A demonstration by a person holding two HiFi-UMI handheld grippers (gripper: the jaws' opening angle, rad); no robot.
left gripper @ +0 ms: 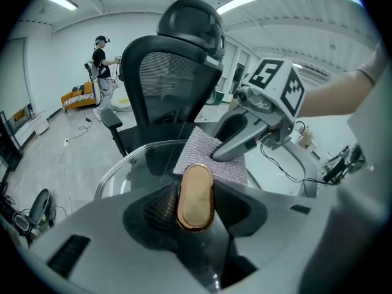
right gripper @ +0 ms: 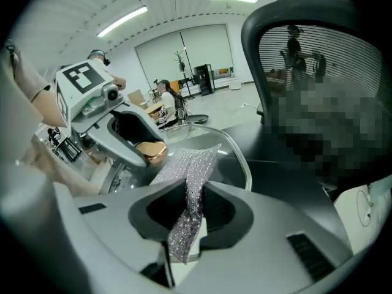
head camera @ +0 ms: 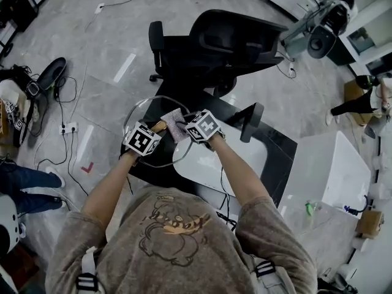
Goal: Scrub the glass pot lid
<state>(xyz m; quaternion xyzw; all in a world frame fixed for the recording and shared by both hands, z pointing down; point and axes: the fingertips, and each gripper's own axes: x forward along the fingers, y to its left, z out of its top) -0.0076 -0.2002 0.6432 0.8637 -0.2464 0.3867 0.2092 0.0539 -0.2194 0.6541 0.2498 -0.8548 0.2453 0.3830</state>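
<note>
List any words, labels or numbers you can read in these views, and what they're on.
Nothing legible in any view.
Shirt print: lettering across a drawing, too blurred to read.
Marker cubes: black-and-white square patterns only, no words.
Floor mark: a red angle, no text.

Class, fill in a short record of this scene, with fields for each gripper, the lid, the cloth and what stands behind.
Left: the left gripper is shut on the rose-gold oval knob of the round clear glass pot lid
Right: the right gripper is shut on a silvery glittering scrub cloth
Lid: held up off any surface, tilted
Cloth: spread on the lid's glass, just past the knob
Behind: a black mesh-backed office chair
</note>
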